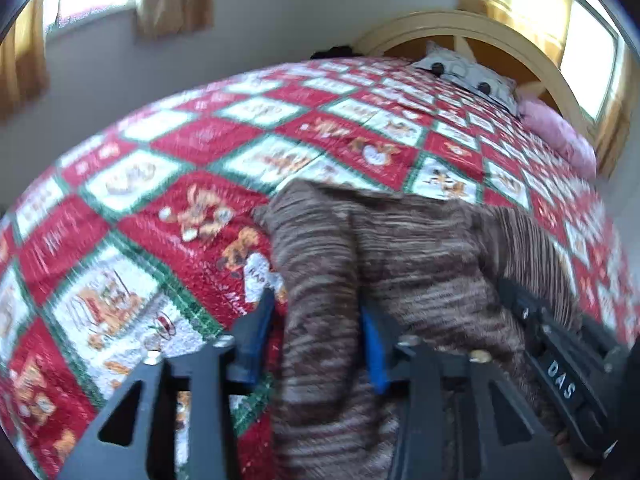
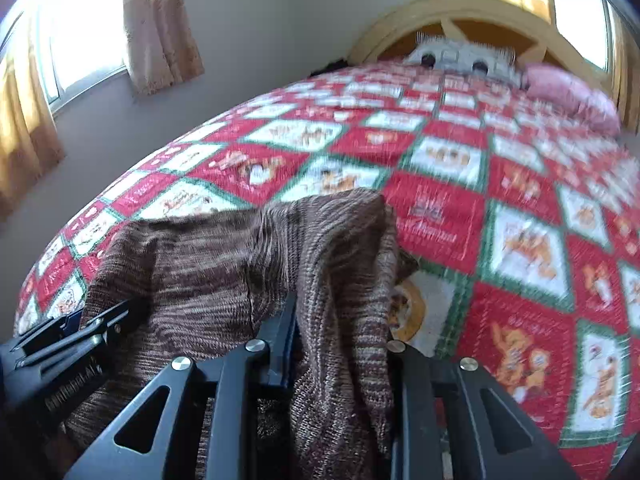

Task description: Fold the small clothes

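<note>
Left gripper (image 1: pixel 320 320) closed on a bunched fold of the brown striped knit sweater (image 1: pixel 400 248), the cloth pinched between the blue-padded fingers (image 1: pixel 256 332) and hanging down below them. Sweater lifted over the red, white and green patchwork quilt (image 1: pixel 192 148) of the bed. To the right, right gripper (image 2: pixel 340 320) likewise clamped on another fold of the same sweater, the knit draped between and over its black fingers (image 2: pixel 284 328). Far behind, grey patterned pillow (image 2: pixel 460 56), pink pillow (image 2: pixel 568 96) and yellow arched headboard (image 2: pixel 460 8).
</note>
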